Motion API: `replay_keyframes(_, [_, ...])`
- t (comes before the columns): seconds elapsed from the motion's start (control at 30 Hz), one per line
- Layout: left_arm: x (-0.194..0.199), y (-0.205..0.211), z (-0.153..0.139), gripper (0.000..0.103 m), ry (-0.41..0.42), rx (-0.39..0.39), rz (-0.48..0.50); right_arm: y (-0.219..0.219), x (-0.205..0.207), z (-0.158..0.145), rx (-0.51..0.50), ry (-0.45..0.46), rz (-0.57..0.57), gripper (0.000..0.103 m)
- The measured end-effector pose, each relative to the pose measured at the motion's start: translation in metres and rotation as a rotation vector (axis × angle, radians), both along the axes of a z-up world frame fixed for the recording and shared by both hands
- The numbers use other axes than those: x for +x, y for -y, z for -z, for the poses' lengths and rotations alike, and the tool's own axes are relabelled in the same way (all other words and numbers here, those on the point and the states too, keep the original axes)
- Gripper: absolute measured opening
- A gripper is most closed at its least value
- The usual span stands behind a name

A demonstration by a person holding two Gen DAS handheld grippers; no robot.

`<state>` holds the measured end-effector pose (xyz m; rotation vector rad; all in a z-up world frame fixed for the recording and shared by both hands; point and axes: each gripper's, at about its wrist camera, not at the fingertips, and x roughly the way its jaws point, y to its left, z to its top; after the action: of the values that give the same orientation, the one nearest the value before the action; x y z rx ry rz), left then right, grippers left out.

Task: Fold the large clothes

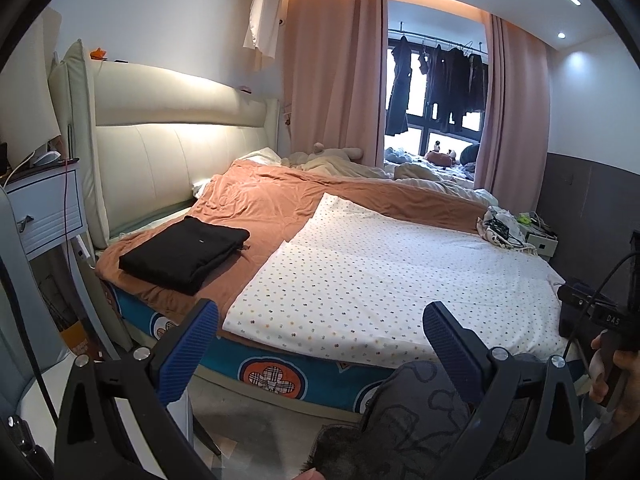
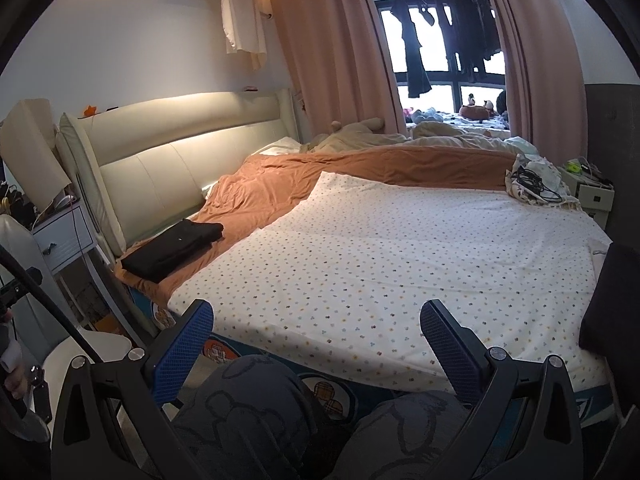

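Note:
A folded black garment lies on the orange blanket at the bed's near left corner; it also shows in the right wrist view. A white dotted sheet is spread flat over the bed's near right part, also in the right wrist view. A dark cloth hangs at the right edge. My left gripper is open and empty, held off the bed's near edge. My right gripper is open and empty, also off the near edge.
A padded cream headboard and a white nightstand stand at left. A bundle of cloth with cables sits at the far right of the bed. Pink curtains frame a window with hanging dark clothes. The person's patterned grey trousers are below.

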<state>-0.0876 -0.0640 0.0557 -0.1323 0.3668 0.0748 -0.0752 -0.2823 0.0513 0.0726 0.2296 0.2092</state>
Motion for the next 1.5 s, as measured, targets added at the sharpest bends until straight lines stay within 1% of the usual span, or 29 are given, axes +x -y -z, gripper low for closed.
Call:
replay_keyframes(0.17, [0.004, 0.0, 0.0, 0.103, -0.002, -0.017, 0.009, 0.004, -0.001, 0.0, 0.008, -0.001, 0.004, 0.103])
replay_keyframes(0.37, [0.007, 0.003, 0.001, 0.103, -0.007, -0.004, 0.016, 0.008, 0.002, 0.0, 0.026, -0.009, 0.008, 0.103])
replay_keyframes(0.57, [0.008, 0.002, 0.003, 0.103, -0.012, -0.015, 0.016, 0.006, 0.002, 0.0, 0.026, -0.011, 0.006, 0.103])
replay_keyframes(1.1, [-0.001, -0.001, 0.003, 0.103, -0.001, -0.025, 0.018, 0.007, 0.002, 0.003, 0.036, -0.022, 0.002, 0.103])
replay_keyframes(1.5, [-0.011, -0.007, 0.001, 0.103, 0.016, -0.022, 0.014, 0.008, -0.008, 0.002, 0.035, -0.013, 0.0, 0.103])
